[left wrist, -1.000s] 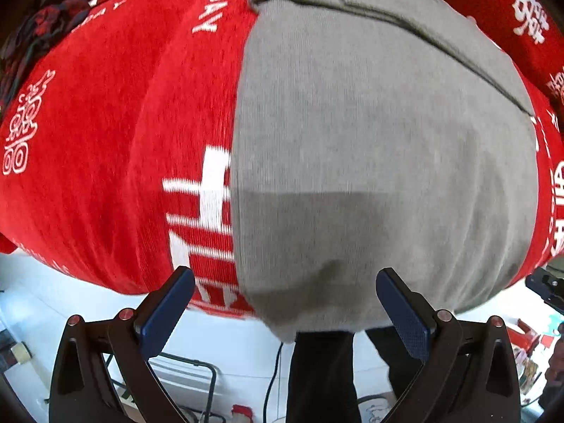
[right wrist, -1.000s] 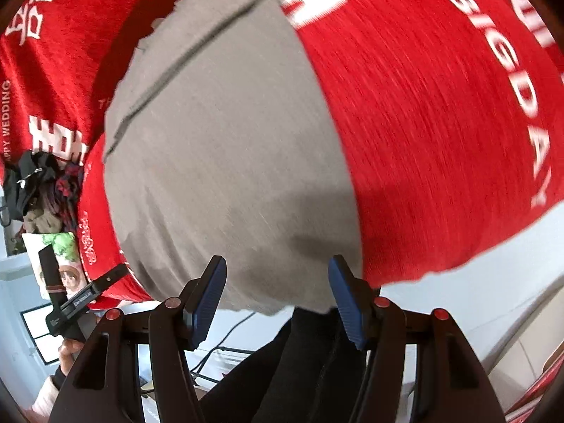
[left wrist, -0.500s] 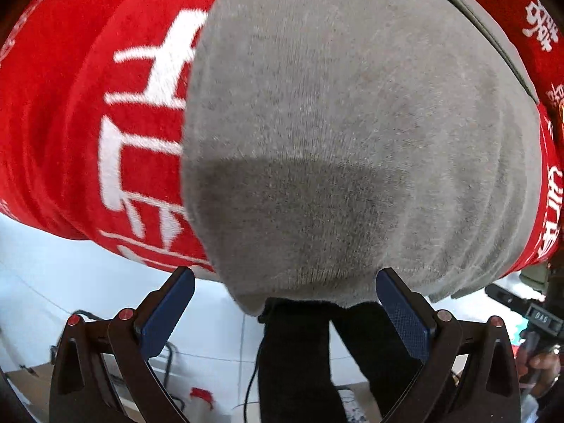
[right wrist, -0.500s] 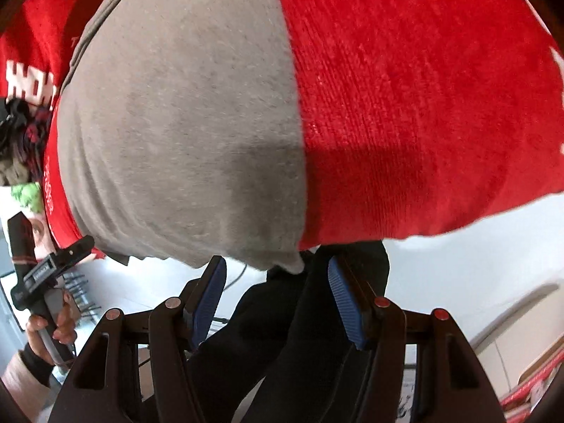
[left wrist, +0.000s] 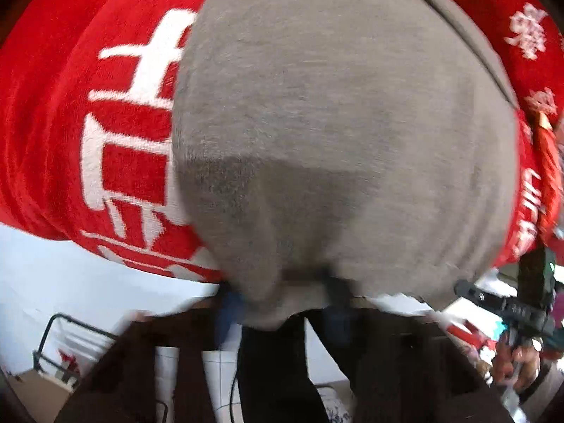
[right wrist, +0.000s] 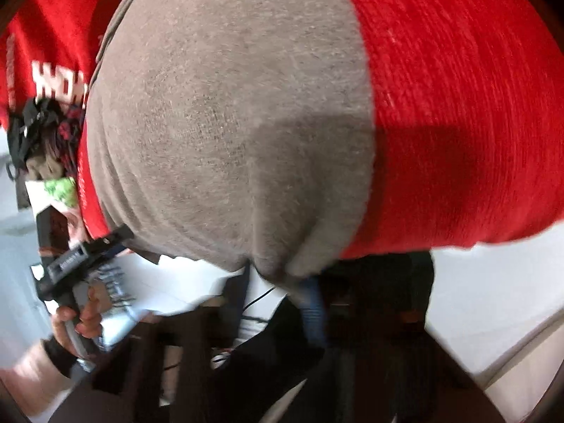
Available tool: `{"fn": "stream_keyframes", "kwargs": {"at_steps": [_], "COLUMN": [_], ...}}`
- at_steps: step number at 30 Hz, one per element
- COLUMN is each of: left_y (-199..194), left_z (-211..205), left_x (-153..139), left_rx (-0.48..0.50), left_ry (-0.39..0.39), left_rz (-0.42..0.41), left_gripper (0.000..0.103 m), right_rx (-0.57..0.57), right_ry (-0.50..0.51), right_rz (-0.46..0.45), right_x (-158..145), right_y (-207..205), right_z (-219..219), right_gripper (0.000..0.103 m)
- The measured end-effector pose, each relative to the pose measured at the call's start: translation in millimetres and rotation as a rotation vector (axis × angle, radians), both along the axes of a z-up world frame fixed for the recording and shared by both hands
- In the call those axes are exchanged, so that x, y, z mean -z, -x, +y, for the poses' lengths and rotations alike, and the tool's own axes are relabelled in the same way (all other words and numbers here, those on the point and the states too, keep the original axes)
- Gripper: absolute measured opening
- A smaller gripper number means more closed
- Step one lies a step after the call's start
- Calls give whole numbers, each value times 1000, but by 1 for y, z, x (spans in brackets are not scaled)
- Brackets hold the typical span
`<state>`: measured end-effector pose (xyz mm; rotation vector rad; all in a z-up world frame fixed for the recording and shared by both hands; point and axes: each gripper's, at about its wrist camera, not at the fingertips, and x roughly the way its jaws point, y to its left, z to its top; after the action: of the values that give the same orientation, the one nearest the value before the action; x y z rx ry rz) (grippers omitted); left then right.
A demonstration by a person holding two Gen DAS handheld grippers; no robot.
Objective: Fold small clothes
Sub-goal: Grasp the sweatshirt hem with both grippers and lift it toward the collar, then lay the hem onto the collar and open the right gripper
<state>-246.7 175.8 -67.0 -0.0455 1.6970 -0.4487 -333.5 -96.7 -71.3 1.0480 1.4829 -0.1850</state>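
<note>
A grey knit garment (left wrist: 335,105) lies flat on a red cloth with white lettering (left wrist: 70,141), its near hem at the table's front edge. My left gripper (left wrist: 282,308) is blurred and its jaws are closing, and a bunch of the grey hem is pinched between the blue pads. In the right wrist view the same grey garment (right wrist: 229,105) puckers where my right gripper (right wrist: 278,282) closes on its near corner, beside the red cloth (right wrist: 458,105). The fabric hides part of both sets of pads.
A dark pile of clothes (right wrist: 46,134) sits at the far left of the red cloth. The person's dark trousers (left wrist: 275,370) stand below the table edge. A hand holds the other gripper (right wrist: 77,257). A wire rack (left wrist: 63,345) stands on the floor.
Both grippers came down to the near hem of the grey garment. Their jaws went from open around the edge to closed on it, and the fabric now bunches between the pads.
</note>
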Motion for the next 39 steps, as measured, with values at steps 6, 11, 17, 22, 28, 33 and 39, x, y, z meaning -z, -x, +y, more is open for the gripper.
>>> {"fn": "stream_keyframes", "kwargs": {"at_steps": [6, 11, 17, 22, 28, 33, 39], "left_y": [-27, -72, -150, -188, -201, -214, -210], "left_z": [7, 4, -24, -48, -53, -63, -89], "left_x": [-53, -84, -94, -100, -112, -106, -96], "left_rx": [8, -3, -4, -18, -22, 11, 168], "left_ry": [165, 255, 244, 183, 58, 9, -75], "left_rz": [-23, -121, -247, -313, -424, -394, -374], "left_gripper": [13, 13, 13, 14, 98, 98, 98], "right_rx": [73, 145, 244, 337, 334, 299, 310], "right_ry": [-113, -97, -32, -3, -2, -18, -7], "right_rz": [-157, -320, -409, -383, -289, -242, -225], "right_x": [-47, -94, -106, -103, -84, -78, -85], "right_y": [-18, -56, -117, -140, -159, -179, -189], "right_z": [3, -11, -56, -107, -132, -145, -173], "right_gripper": [10, 10, 10, 10, 10, 13, 18]}}
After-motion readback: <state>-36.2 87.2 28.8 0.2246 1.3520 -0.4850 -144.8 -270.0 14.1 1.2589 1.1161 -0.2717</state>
